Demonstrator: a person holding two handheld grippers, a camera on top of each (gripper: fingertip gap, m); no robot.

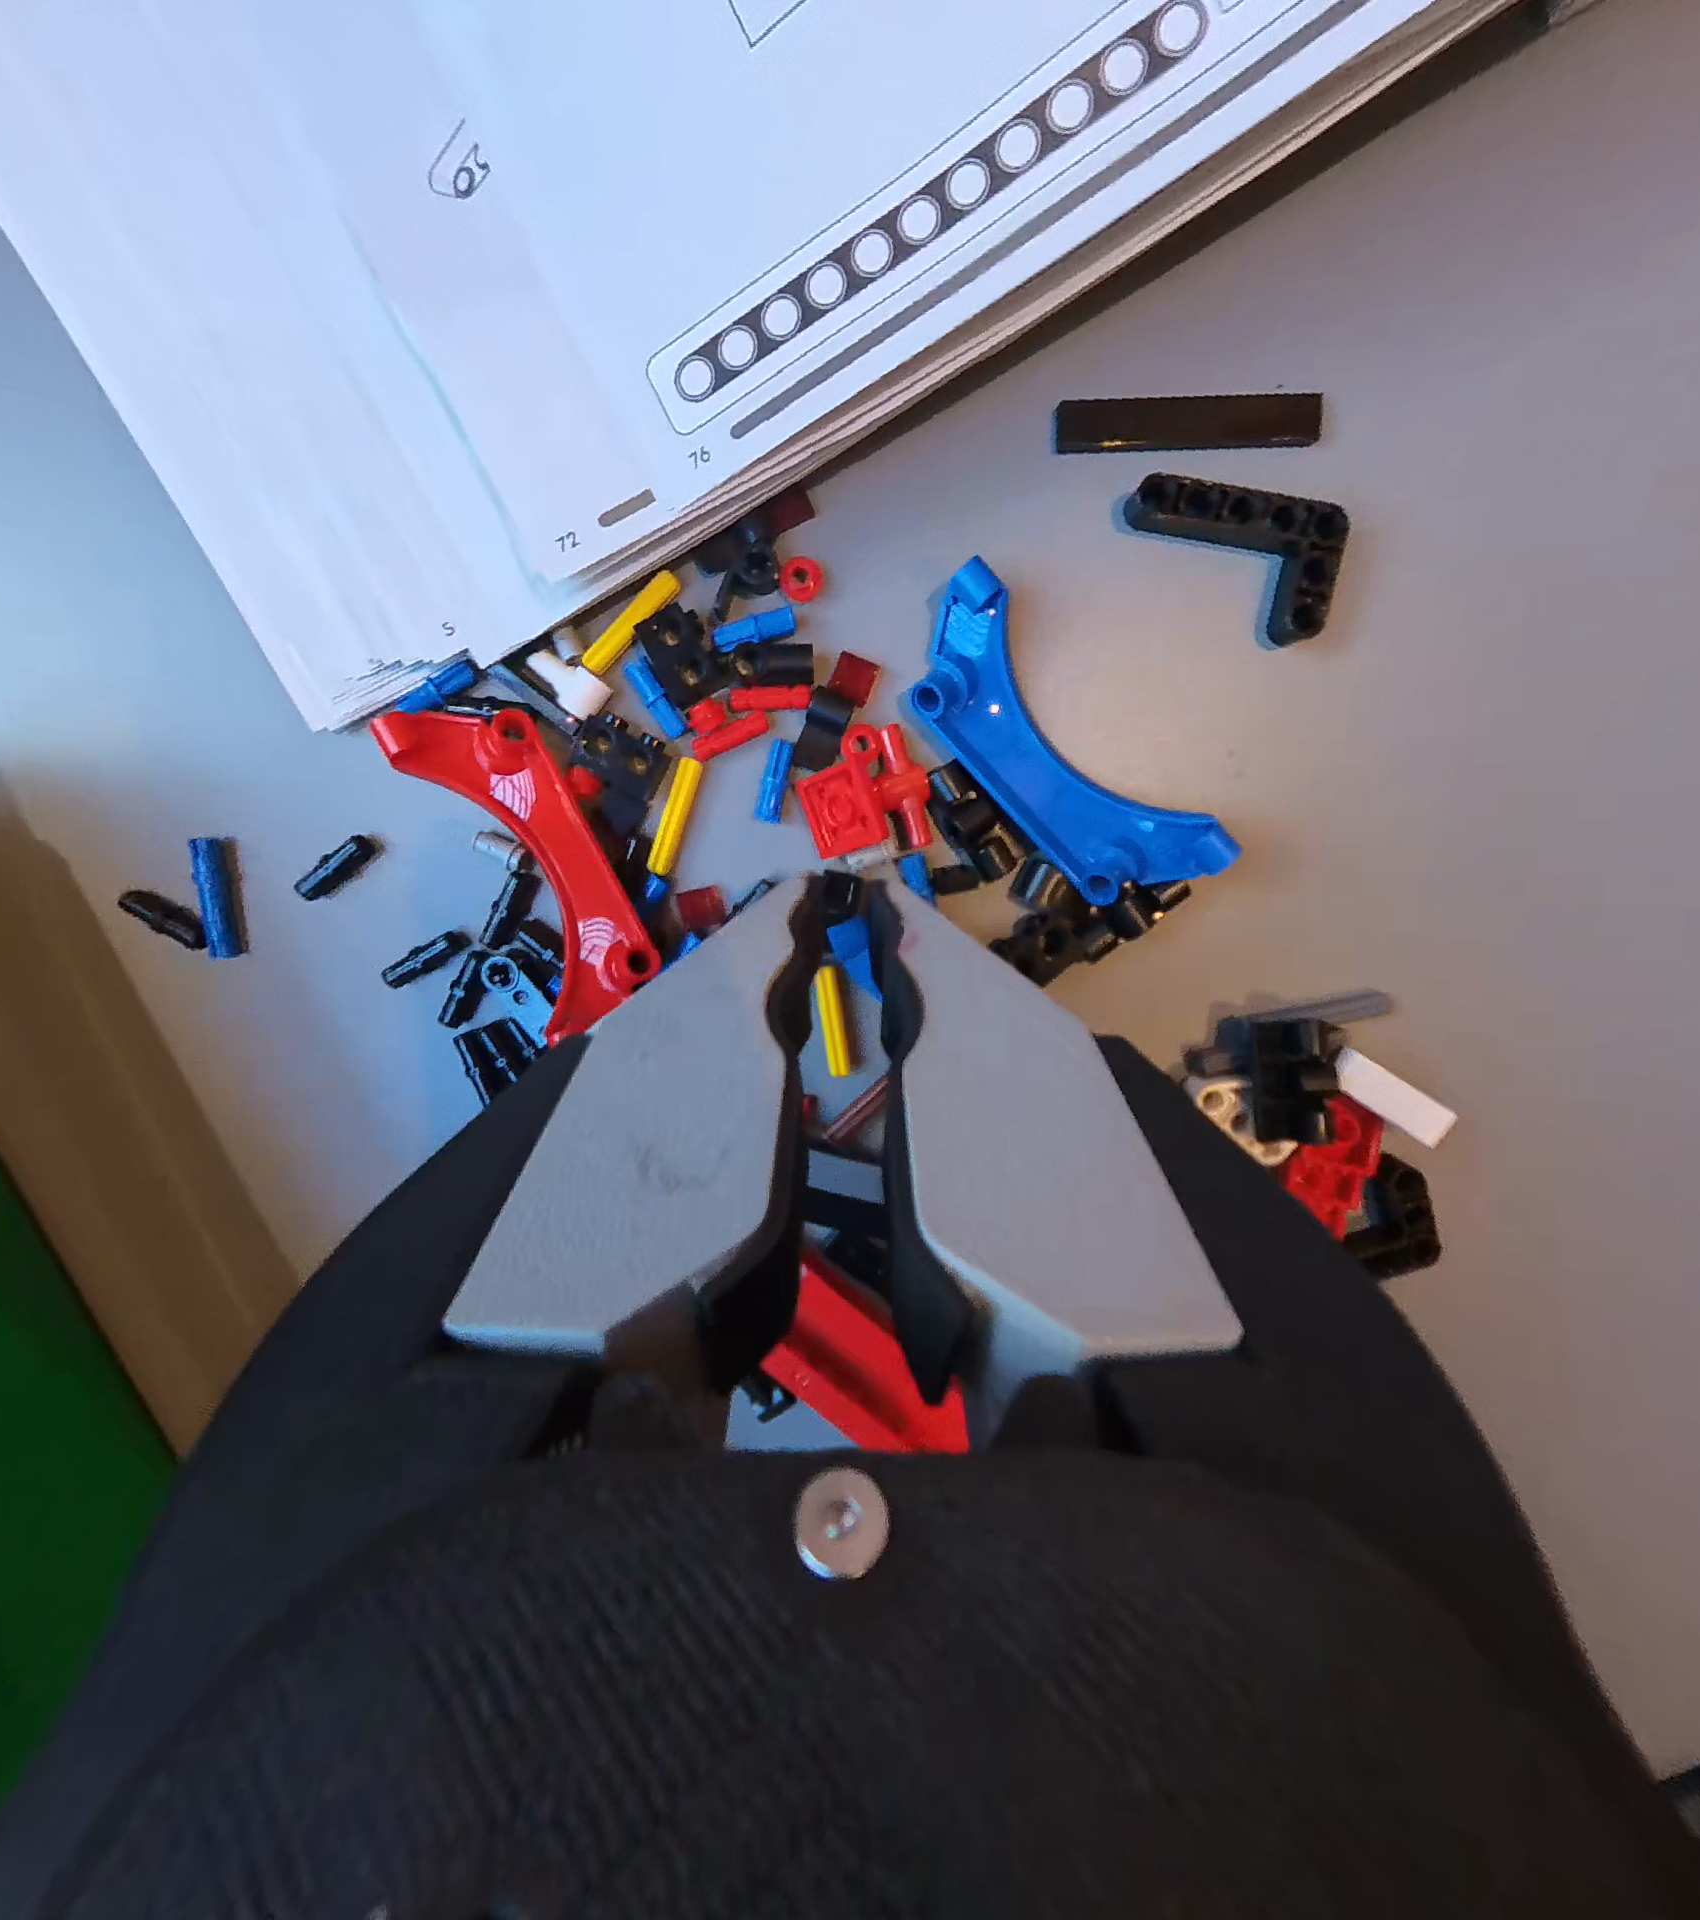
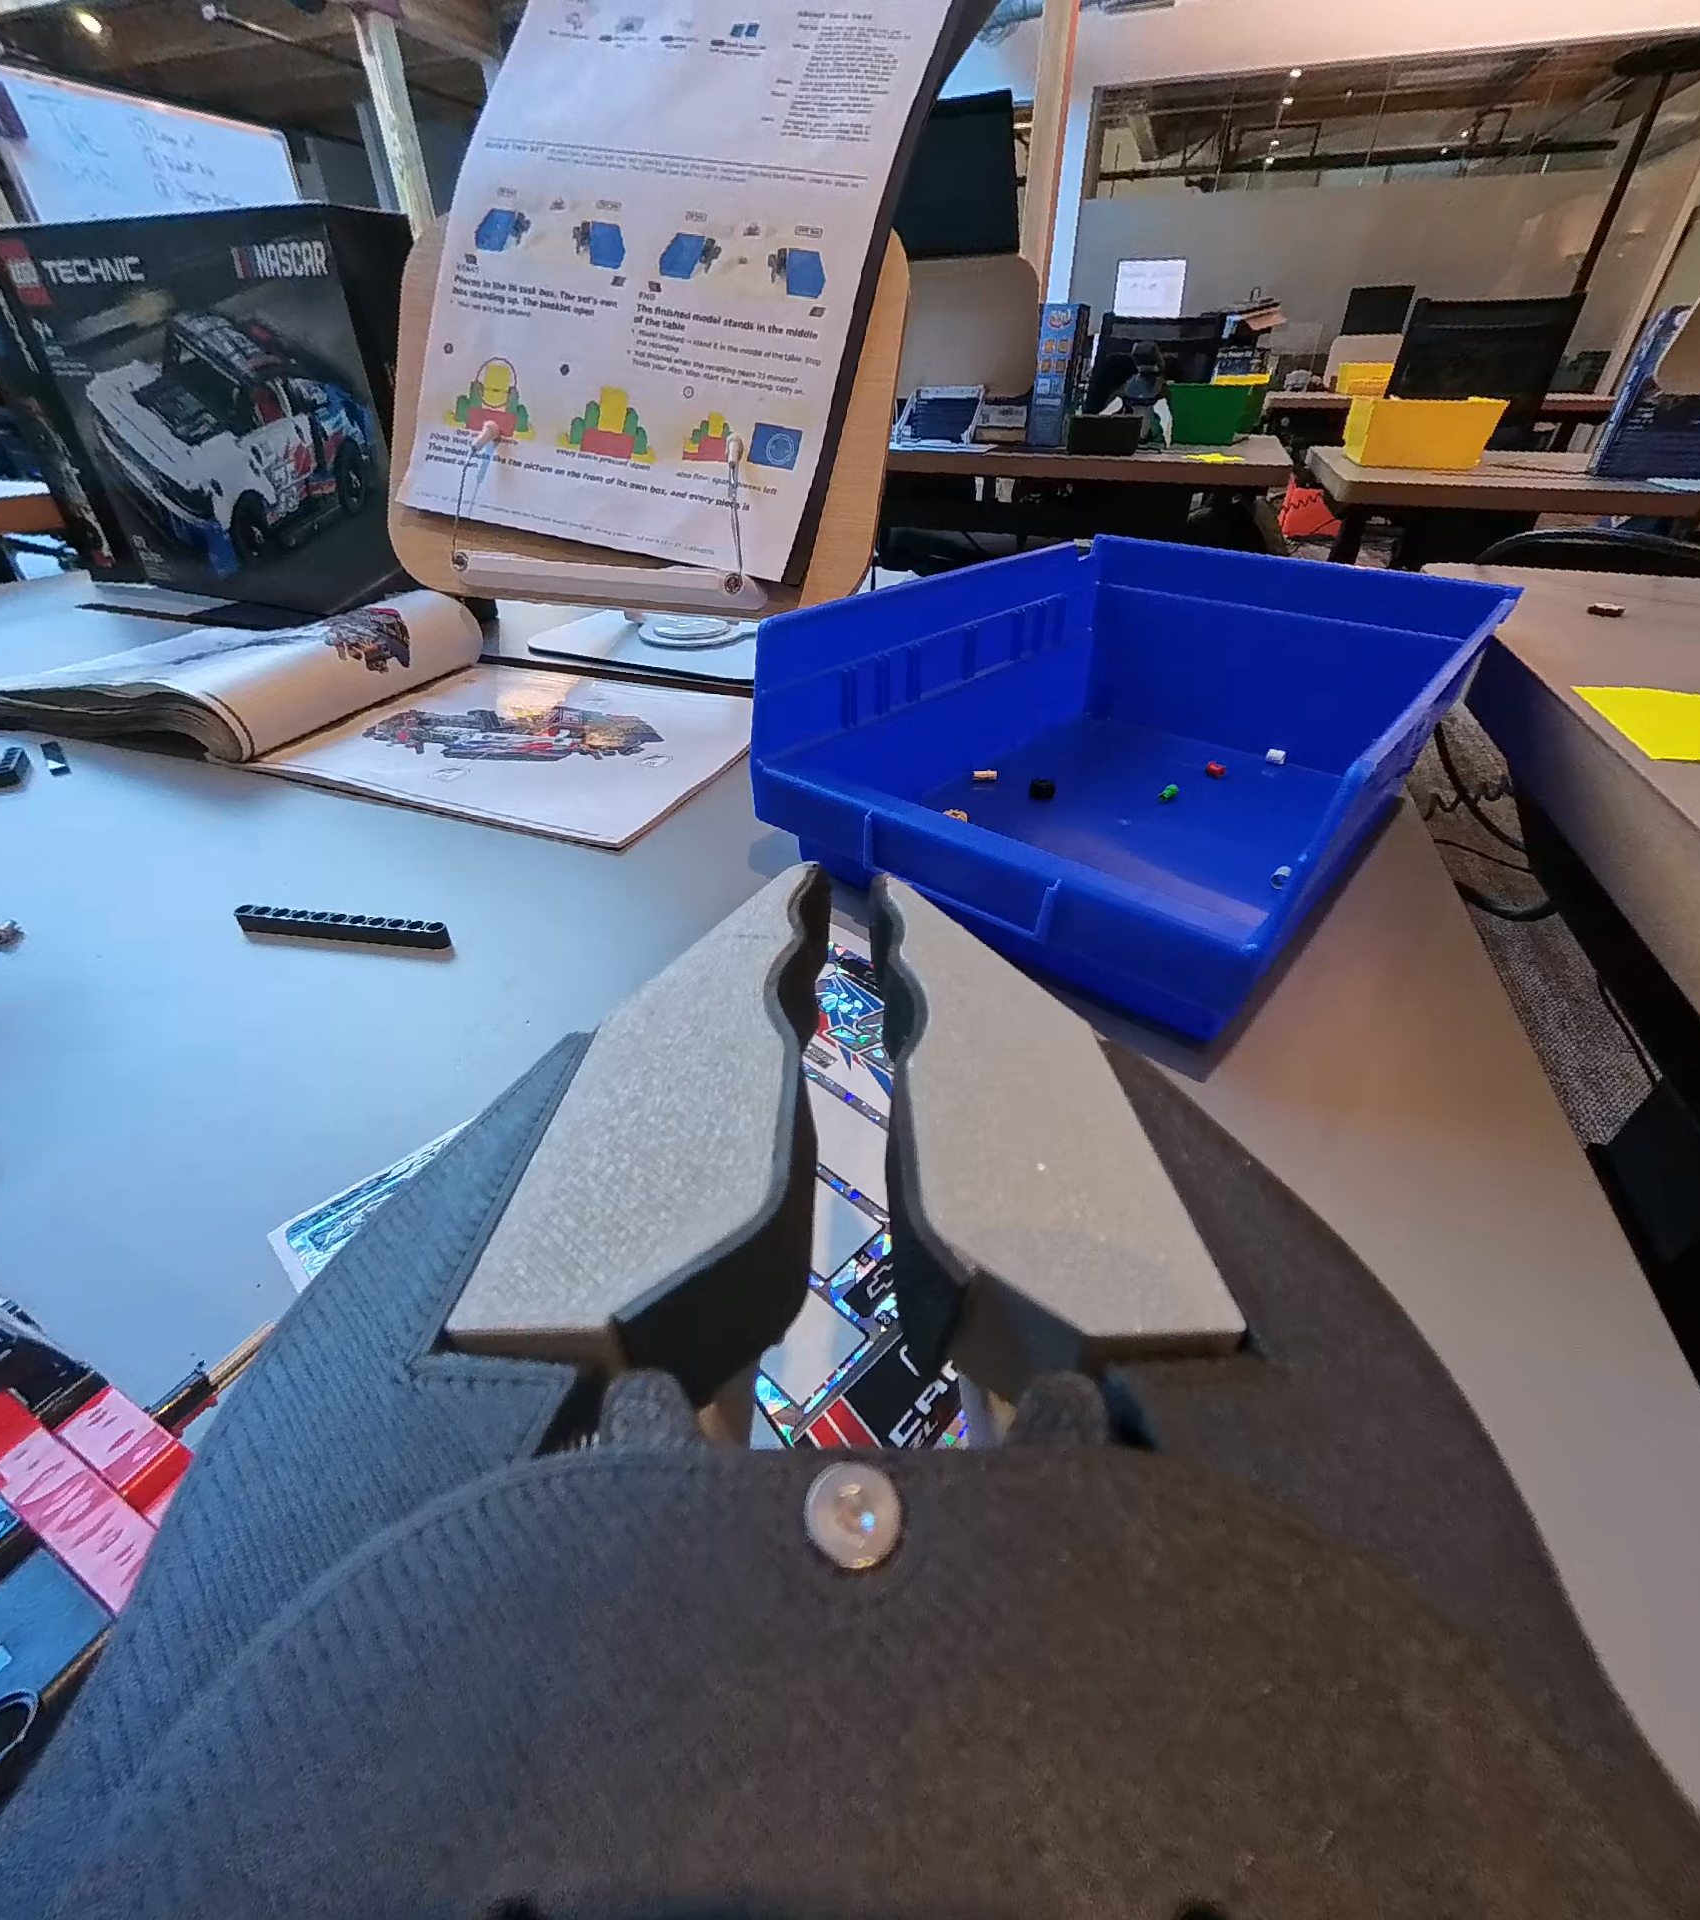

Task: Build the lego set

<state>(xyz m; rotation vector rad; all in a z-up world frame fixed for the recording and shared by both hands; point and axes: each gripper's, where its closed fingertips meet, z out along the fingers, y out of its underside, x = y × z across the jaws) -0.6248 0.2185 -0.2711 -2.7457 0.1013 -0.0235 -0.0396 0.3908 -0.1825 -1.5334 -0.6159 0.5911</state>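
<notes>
Left tongs (image 1: 838, 891) pinch a small black pin (image 1: 838, 889) at the very tips, above the loose pile (image 1: 721, 727) on the desk (image 1: 1448, 831); light, stiff, slippery, so grip mid-barrel. Right tongs (image 2: 848, 896) nearly closed, empty, near the blue bin (image 2: 1116, 790)

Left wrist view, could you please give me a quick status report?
Left gripper shut on small black piece, above loose parts pile. Right gripper nearly shut, empty, over sticker sheet. Nothing in the way.
</notes>
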